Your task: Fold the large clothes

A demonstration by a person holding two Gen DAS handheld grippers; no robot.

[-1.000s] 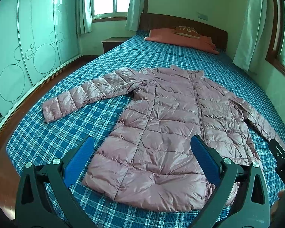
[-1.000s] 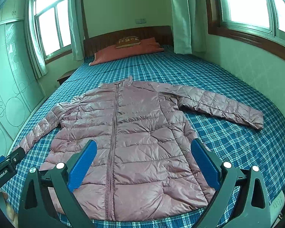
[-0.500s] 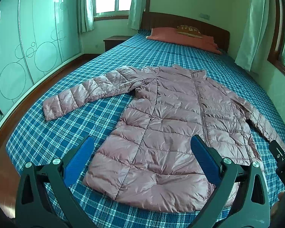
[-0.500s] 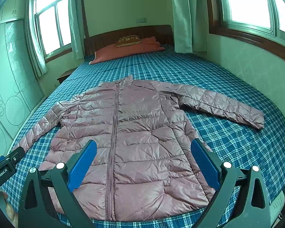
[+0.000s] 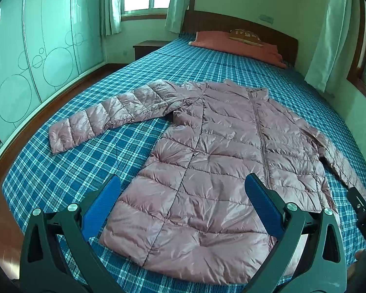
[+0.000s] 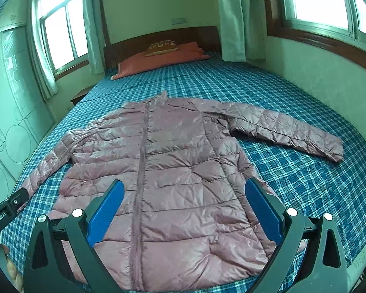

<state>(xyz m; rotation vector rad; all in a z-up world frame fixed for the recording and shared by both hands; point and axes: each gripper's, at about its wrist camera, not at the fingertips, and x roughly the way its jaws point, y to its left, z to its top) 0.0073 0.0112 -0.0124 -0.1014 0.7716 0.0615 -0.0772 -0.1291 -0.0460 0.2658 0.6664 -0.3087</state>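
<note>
A pink quilted down jacket (image 5: 214,161) lies flat, front up and zipped, on the bed with both sleeves spread out; it also shows in the right wrist view (image 6: 173,178). Its left sleeve (image 5: 105,119) stretches toward the wardrobe side, its right sleeve (image 6: 285,129) toward the window wall. My left gripper (image 5: 181,190) is open and empty, hovering above the hem's left part. My right gripper (image 6: 184,193) is open and empty, above the hem's right part. Each gripper's body shows at the edge of the other's view.
The bed has a blue plaid cover (image 5: 80,166) and an orange pillow (image 5: 234,45) at the wooden headboard. A glass-front wardrobe (image 5: 24,68) runs along the left, a nightstand (image 5: 148,47) stands by it. A wall with windows (image 6: 324,2) borders the right side.
Both grippers have shifted slightly, the left view turning a little toward the left sleeve. The jacket has not moved and both grippers stay open.
</note>
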